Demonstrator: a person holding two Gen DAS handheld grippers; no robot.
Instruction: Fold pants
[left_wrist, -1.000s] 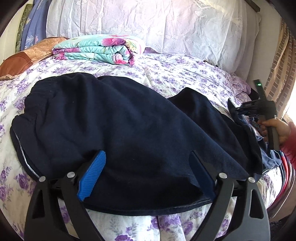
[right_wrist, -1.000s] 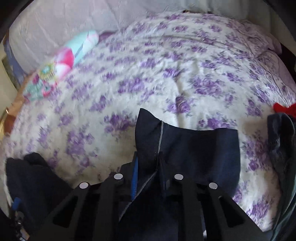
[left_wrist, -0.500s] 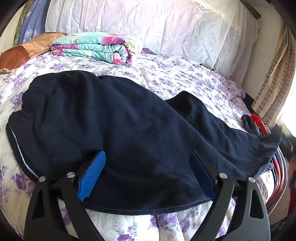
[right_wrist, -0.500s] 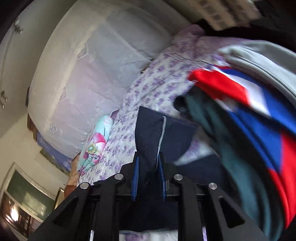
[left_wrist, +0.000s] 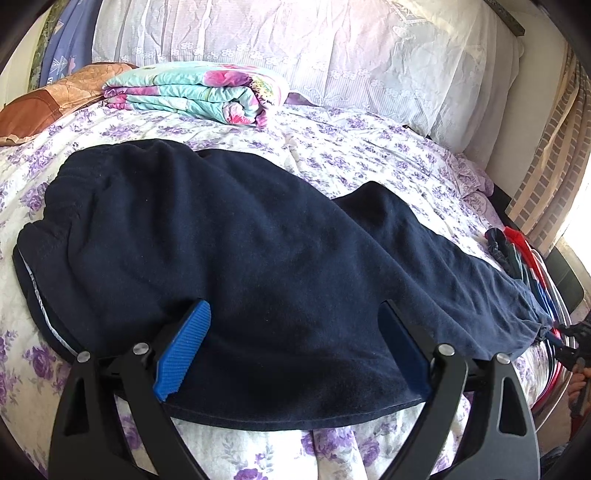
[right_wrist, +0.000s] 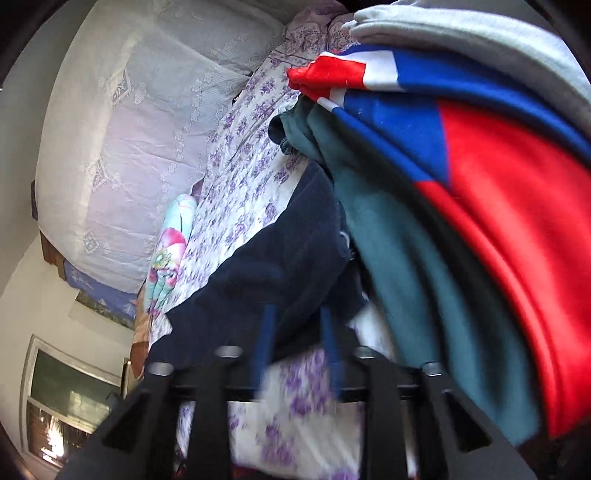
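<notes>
Dark navy pants (left_wrist: 229, 258) lie spread across the flowered bedsheet (left_wrist: 369, 155), waistband at the left and one leg stretched out to the right. My left gripper (left_wrist: 295, 332) stands wide open over the near edge of the pants, its blue pads apart and not pinching the cloth. My right gripper (right_wrist: 297, 317) is by the leg's end (right_wrist: 295, 254) with its jaws opening. Its blurred blue pads stand apart, with sheet showing between them and the cloth just ahead of the tips. In the left wrist view it shows as a black shape (left_wrist: 572, 334) at the right edge.
A pile of red, blue, teal and grey clothes (right_wrist: 461, 177) sits right beside the leg's end, also seen as the pile (left_wrist: 524, 258). A folded floral blanket (left_wrist: 195, 92), white pillows (left_wrist: 332, 51) and a brown cushion (left_wrist: 44, 107) line the bed's far side. A curtain (left_wrist: 554, 147) hangs at right.
My right gripper carried the leg's end out to the right beside the clothes pile, rolled over, and its jaws have parted off the cloth. The leg now lies stretched out. My left gripper stayed put.
</notes>
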